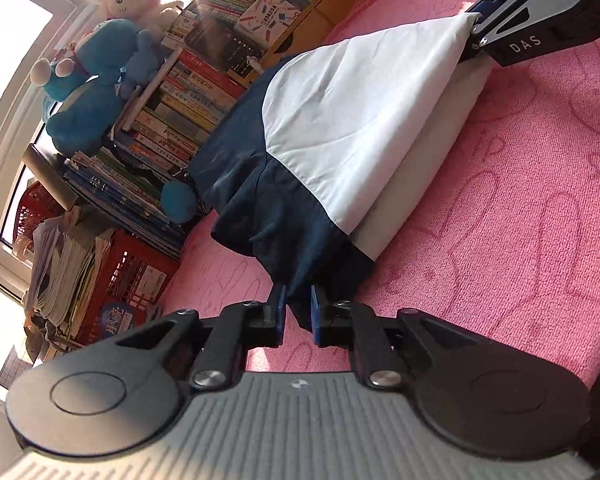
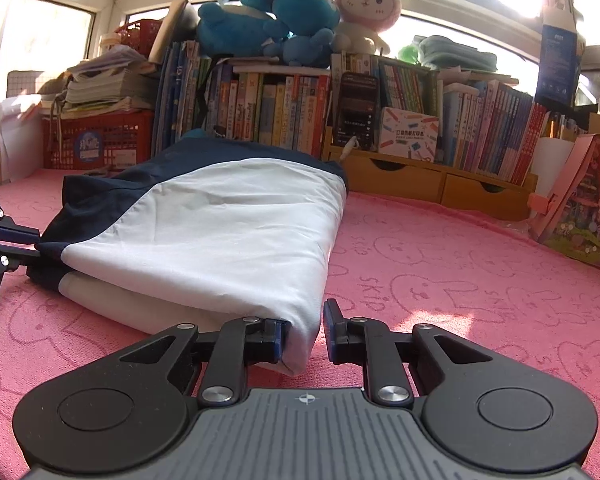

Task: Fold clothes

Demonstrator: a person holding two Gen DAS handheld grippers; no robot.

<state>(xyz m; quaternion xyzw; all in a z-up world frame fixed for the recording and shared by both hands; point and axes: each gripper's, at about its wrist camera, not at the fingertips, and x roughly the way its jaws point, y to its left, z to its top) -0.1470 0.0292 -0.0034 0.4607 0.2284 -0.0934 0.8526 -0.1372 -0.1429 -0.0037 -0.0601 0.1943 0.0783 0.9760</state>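
Observation:
A folded navy-and-white garment [image 1: 360, 100] [image 2: 220, 220] lies on a pink towel-covered surface [image 2: 460, 280]. Its top layer is stretched between both grippers and raised slightly off the layers beneath. My left gripper [image 1: 298, 300] is shut on the navy corner, which fills the narrow space between its blue pads. From the right wrist view, that gripper [image 2: 36, 246] pinches the navy edge at the far left. My right gripper [image 2: 305, 316] is shut on the white folded corner, and the left wrist view shows it [image 1: 474, 26] clamping that corner at the top right.
A row of books [image 2: 300, 112] on a low wooden drawer unit [image 2: 420, 176] lines the far edge, with plush toys [image 2: 284, 12] on top. A red crate [image 2: 100, 140] with stacked papers stands at the back left. A pink picture case [image 2: 580, 208] leans at the right.

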